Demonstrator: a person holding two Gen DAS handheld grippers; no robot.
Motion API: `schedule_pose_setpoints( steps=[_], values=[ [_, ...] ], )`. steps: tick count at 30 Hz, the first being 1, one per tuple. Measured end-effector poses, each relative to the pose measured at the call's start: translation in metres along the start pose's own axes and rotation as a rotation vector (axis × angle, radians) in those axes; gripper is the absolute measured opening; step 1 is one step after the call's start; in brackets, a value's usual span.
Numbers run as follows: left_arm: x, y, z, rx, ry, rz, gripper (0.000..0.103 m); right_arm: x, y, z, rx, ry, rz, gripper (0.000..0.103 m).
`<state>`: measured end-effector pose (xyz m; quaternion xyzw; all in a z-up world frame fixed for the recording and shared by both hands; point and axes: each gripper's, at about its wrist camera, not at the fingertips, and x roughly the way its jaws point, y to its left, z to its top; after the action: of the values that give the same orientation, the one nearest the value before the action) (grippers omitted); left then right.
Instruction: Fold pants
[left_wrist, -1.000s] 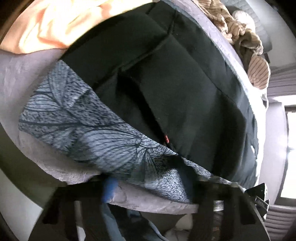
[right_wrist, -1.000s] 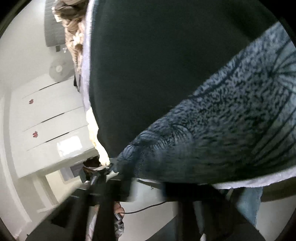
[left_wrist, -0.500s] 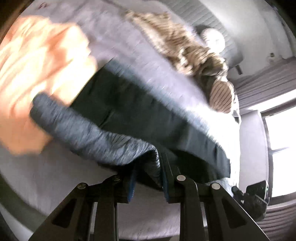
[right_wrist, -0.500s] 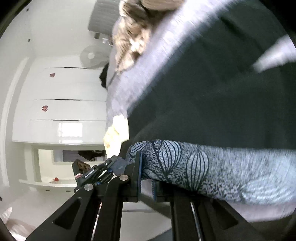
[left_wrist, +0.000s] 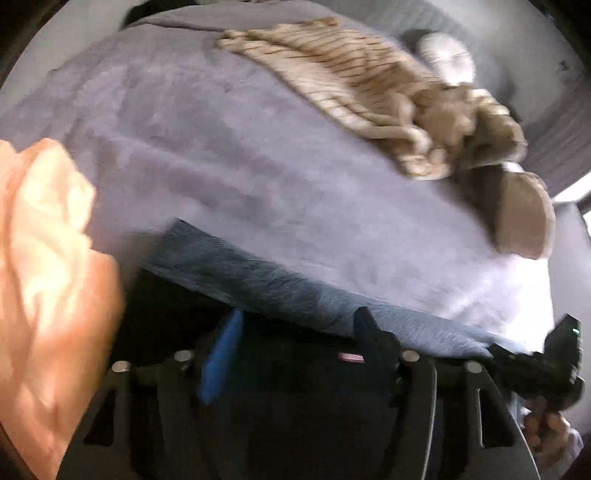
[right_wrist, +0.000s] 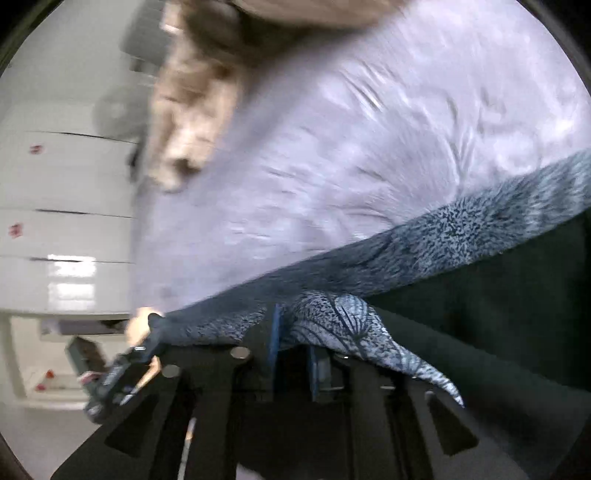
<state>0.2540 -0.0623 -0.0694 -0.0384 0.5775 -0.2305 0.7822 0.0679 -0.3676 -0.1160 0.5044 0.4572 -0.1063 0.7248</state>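
Since the earlier frames the patterned grey edge of the pants has travelled from the near side over the black cloth and now lies along its far edge, so the fold is laid on the grey bed. The left gripper has just been opening; its jaws stand moderately apart, with dark cloth under them but not pinched. The right gripper has also just begun opening; its jaws are narrow, and a flap of the patterned fabric lies between the blue pads. Whether they press on it I cannot tell.

The pants seem light, soft and limp; I judge they sag and wrinkle between two holding points and slide little on the fleecy cover. The best hold is at the two corners of the folded edge, through all layers.

Counted: one pair of pants, two grippers, one orange cloth at left, one beige striped garment far right, one bed.
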Motion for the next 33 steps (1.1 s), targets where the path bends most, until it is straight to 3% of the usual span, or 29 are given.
schedule_pose_setpoints(
  steps=[2,3,4,6,7,8,12,16,18,20,22,25,29,33],
  values=[
    [-0.009,0.011,0.001,-0.012,0.004,-0.021,0.064,0.001,0.006,-0.002,0.001,-0.008,-0.01,0.032],
    [-0.018,0.015,-0.001,-0.007,-0.002,-0.011,0.064,-0.005,0.013,-0.006,-0.02,-0.018,-0.011,0.052],
    [-0.026,0.018,-0.003,0.005,-0.009,-0.004,0.064,-0.014,0.024,-0.012,-0.051,-0.029,-0.012,0.063],
    [-0.037,0.016,-0.011,0.055,-0.006,-0.009,0.07,-0.033,0.052,-0.033,-0.155,-0.059,0.038,0.063],
    [-0.036,0.01,-0.017,0.093,0.008,-0.012,0.077,-0.036,0.062,-0.041,-0.198,-0.053,0.056,0.063],
    [-0.031,0.004,-0.02,0.122,0.018,-0.013,0.078,-0.033,0.074,-0.051,-0.255,-0.026,0.054,0.063],
    [0.01,-0.025,-0.021,0.213,0.052,0.054,0.078,0.026,0.095,-0.058,-0.393,0.078,-0.117,0.06],
    [0.032,-0.028,-0.005,0.172,0.046,0.118,0.078,0.051,0.085,-0.029,-0.37,0.027,-0.217,0.053],
    [0.026,-0.029,-0.004,0.181,0.054,0.111,0.078,0.024,0.078,-0.018,-0.291,-0.057,-0.212,0.055],
    [0.016,-0.039,-0.012,0.268,0.069,0.111,0.078,-0.017,0.069,-0.02,-0.231,-0.108,-0.139,0.058],
    [0.005,-0.056,-0.027,0.35,0.099,0.065,0.078,-0.064,0.054,-0.037,-0.215,-0.152,-0.128,0.068],
    [-0.009,-0.088,-0.052,0.421,0.149,-0.051,0.078,-0.116,0.025,-0.075,-0.163,-0.197,-0.174,0.068],
    [-0.014,-0.164,-0.104,0.497,0.284,-0.281,0.078,-0.191,-0.055,-0.146,0.055,-0.24,-0.226,0.068],
    [0.005,-0.239,-0.163,0.581,0.416,-0.371,0.078,-0.237,-0.119,-0.2,0.2,-0.254,-0.311,0.068]
  ],
)
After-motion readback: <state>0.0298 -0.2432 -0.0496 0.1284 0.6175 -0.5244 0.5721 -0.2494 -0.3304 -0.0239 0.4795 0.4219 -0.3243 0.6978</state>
